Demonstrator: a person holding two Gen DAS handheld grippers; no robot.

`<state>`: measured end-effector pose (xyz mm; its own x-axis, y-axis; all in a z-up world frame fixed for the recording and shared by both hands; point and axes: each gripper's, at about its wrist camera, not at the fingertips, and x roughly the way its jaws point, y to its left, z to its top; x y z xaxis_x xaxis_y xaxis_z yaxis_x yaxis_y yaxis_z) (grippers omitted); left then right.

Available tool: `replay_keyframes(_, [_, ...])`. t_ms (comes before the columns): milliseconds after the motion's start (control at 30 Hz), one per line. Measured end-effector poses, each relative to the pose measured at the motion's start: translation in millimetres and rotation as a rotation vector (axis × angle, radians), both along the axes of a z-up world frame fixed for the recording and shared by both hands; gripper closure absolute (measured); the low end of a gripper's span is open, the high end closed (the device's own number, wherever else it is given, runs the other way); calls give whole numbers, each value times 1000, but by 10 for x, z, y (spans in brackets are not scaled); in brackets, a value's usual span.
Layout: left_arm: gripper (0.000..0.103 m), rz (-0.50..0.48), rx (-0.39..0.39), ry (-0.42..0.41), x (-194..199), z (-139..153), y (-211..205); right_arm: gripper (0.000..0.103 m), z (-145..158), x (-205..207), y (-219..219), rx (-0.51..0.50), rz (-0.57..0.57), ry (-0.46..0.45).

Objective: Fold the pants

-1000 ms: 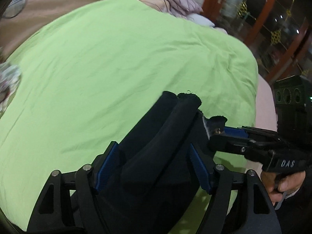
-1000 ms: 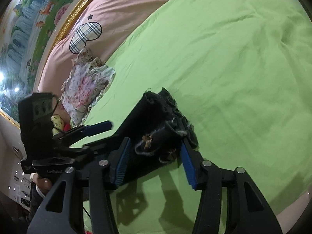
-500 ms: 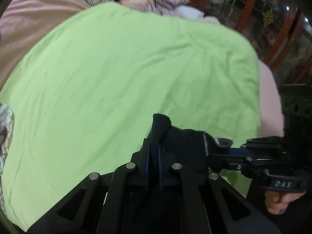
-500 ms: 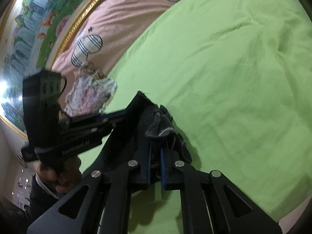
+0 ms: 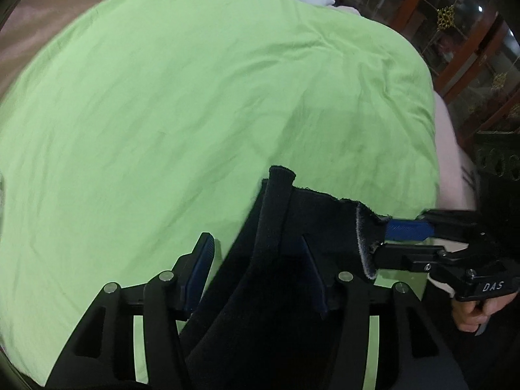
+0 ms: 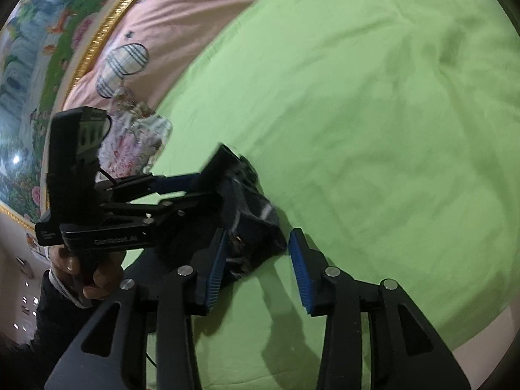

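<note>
both grippers (image 5: pixel 256 266) (image 6: pixel 256 266) have just reopened around the pants (image 5: pixel 302 227).

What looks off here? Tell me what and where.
The black pants are bunched up near the green sheet's edge, not spread flat. A floral cloth sits crumpled beside that sheet.

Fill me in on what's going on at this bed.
A person is folding dark pants on a green sheet, with a handheld gripper in each hand. Both sets of jaws have just been opening after a pinch. The left gripper has the cloth between its jaws, which stand apart from it on one side. The right gripper is open around the bunched end of the pants, not pressing it.
</note>
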<state>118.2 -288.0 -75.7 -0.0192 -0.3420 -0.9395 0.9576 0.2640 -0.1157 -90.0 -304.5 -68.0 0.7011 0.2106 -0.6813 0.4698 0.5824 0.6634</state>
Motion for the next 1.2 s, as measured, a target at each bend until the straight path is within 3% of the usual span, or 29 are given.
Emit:
replay_keyframes(267, [52,73,-68,245,288,-217,36,63,-84,16,67,60,29,-43])
replay_keyframes(300, [56,88,-84,264,315,-228,73,64,-95,17,73,60,29,-54])
replay_keyframes(333, [59,96,-92,271,326,-224,95,73,-108,30,85,57,35,-61])
replay_keyframes(367, [71,101,-100,283,333,-219,114,84,-133,44,99,56,46,-57])
replay_keyframes(400, [79,104,-109,303,326,-211,128,86,-146,42,108,57,47,-57])
replay_keyframes(500, [88,116,-135,282,285,-107,234,89,-69,25,135,40,53,-94])
replay_keyframes(767, [90,176,-309,263,190,473,719,90,506,120,394,-27,183,-276])
replay_keyframes(1033, [90,271,-481,238,241,972,1718,90,905,426,925,-23,396,-412])
replay_keyframes(1200, [90,349,-535,237,301,984,2295,90,917,759,1326,33,531,-441])
